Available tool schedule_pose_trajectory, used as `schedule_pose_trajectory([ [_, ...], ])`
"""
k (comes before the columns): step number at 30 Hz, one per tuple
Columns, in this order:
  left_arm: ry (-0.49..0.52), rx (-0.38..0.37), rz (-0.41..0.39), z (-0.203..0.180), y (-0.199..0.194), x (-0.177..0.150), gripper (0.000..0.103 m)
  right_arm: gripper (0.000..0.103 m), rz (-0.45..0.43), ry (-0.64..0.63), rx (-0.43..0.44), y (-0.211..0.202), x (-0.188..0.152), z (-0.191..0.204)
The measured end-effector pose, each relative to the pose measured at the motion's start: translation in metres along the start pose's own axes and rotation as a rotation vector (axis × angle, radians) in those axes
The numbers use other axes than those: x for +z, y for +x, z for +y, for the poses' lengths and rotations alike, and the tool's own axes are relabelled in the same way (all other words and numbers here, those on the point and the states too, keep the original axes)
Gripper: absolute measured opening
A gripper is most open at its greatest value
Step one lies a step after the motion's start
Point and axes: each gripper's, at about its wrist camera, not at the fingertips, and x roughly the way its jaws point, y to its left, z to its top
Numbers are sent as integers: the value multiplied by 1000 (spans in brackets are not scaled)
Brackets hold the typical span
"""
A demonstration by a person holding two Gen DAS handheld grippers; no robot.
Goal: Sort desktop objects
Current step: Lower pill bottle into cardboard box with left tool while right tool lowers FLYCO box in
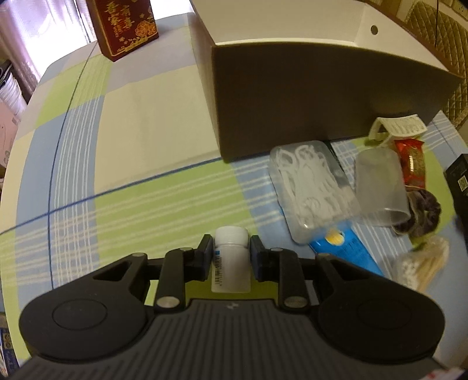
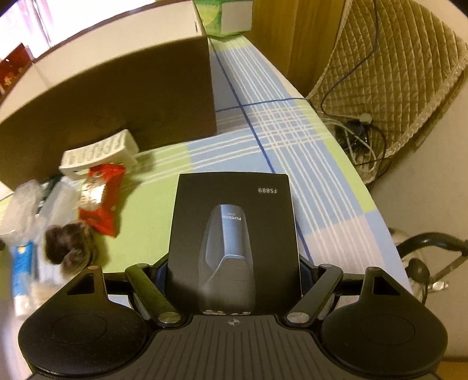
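My left gripper (image 1: pixel 231 251) is shut on a small white pill bottle (image 1: pixel 231 260) with a white cap, held above the checked tablecloth. My right gripper (image 2: pixel 234 271) is shut on a black shaver box (image 2: pixel 234 231) marked FS889. The big open cardboard box (image 1: pixel 307 96) stands ahead; it also shows in the right wrist view (image 2: pixel 117 111). Beside it lie a clear case of floss picks (image 1: pixel 310 187), a clear cup (image 1: pixel 380 187), a blue tube (image 1: pixel 345 248), a red snack packet (image 2: pixel 101 198), a white clip (image 2: pixel 99 153) and a dark scrunchie (image 2: pixel 68 242).
A red gift box (image 1: pixel 127 26) stands at the far left of the table. A bag of cotton swabs (image 1: pixel 421 263) lies at the right. The table's right edge (image 2: pixel 351 163) borders a quilted cover (image 2: pixel 395 73) with cables below.
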Motion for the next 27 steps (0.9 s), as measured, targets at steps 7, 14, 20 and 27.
schedule_pose_trajectory([
  [7, -20, -20, -74, -12, -42, -4, 22, 76, -55, -31, 66, -36, 11, 10],
  [14, -21, -34, -188, -28, -83, 11, 22, 76, -125, -95, 150, -67, 29, 30],
  [20, -24, -55, -252, -37, -98, 30, 22, 76, -188, -152, 245, -87, 56, 53],
  [27, -24, -80, -323, -45, -106, 63, 22, 76, -263, -204, 300, -94, 102, 83],
])
